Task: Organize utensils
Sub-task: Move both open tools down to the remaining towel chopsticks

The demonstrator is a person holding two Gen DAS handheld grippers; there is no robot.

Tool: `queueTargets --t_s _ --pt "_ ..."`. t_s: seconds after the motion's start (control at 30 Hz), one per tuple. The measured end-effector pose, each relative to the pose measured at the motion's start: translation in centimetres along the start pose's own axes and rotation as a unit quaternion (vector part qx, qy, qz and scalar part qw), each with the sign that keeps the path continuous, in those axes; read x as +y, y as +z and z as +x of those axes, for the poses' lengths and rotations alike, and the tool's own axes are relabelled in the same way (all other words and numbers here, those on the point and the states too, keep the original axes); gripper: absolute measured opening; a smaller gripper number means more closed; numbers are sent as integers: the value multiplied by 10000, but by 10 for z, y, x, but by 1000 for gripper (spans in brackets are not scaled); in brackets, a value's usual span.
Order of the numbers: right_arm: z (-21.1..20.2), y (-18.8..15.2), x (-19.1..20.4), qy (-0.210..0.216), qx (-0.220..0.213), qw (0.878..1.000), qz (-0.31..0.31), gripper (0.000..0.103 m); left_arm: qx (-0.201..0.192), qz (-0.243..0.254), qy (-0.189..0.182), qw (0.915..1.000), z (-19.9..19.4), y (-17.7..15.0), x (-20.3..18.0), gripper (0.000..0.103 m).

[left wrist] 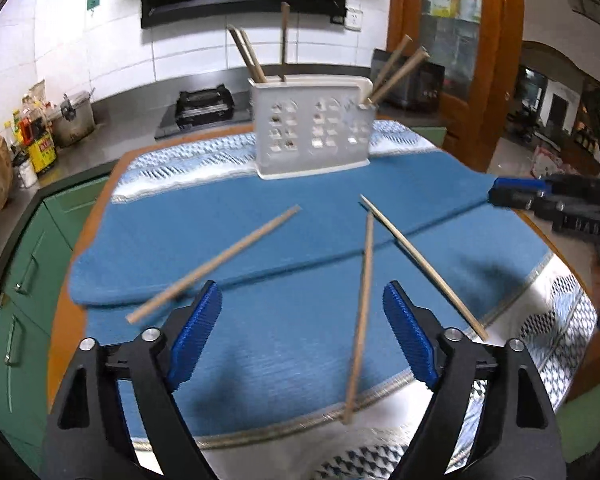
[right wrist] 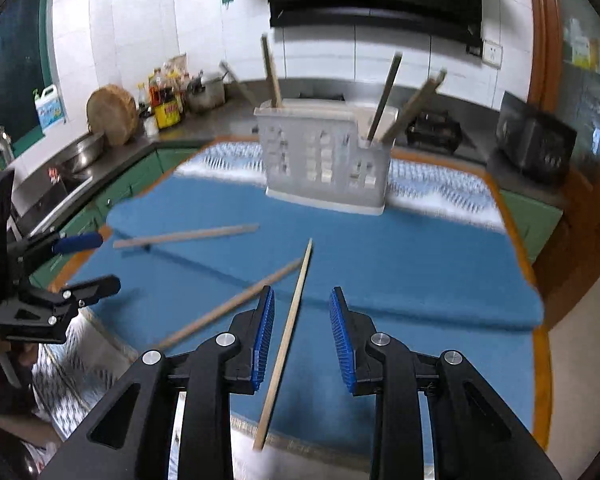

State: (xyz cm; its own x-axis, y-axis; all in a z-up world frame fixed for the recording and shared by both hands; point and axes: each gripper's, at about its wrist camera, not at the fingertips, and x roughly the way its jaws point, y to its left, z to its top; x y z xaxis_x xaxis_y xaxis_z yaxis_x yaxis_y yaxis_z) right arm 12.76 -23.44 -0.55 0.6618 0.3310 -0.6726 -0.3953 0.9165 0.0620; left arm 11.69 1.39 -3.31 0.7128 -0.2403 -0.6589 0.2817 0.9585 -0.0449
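A white perforated utensil holder [left wrist: 314, 132] [right wrist: 326, 164] stands at the back of the blue mat [left wrist: 280, 232] with several wooden chopsticks upright in it. Three loose chopsticks lie on the mat: a left one [left wrist: 216, 262] [right wrist: 186, 236], a middle one [left wrist: 362, 312] [right wrist: 228, 304] and a right one [left wrist: 422, 264] [right wrist: 288, 340]. My left gripper [left wrist: 302, 320] is open above the mat, between the left and middle chopsticks. My right gripper [right wrist: 302, 328] is open, and the right chopstick lies under the gap between its jaws. It also shows at the right edge of the left wrist view [left wrist: 512, 194].
The mat lies on a patterned cloth [left wrist: 548, 320] over a round wooden table [right wrist: 540, 344]. Behind are a steel counter with a gas stove [left wrist: 204, 106], pots [left wrist: 74, 120], bottles [right wrist: 166, 100] and green cabinets [left wrist: 24, 280]. A black appliance [right wrist: 534, 140] sits at the back right.
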Motion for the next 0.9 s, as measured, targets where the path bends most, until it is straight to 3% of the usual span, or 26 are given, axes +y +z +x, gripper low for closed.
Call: queueTargets --t_s 0.37,0.9 --pt "32 -64 18 161 619 9977 247 27 396 131 17 9991 27 -25 -26 88" --pt "54 -78 16 111 911 9951 377 21 849 403 188 9954 64 -27 -37 80"
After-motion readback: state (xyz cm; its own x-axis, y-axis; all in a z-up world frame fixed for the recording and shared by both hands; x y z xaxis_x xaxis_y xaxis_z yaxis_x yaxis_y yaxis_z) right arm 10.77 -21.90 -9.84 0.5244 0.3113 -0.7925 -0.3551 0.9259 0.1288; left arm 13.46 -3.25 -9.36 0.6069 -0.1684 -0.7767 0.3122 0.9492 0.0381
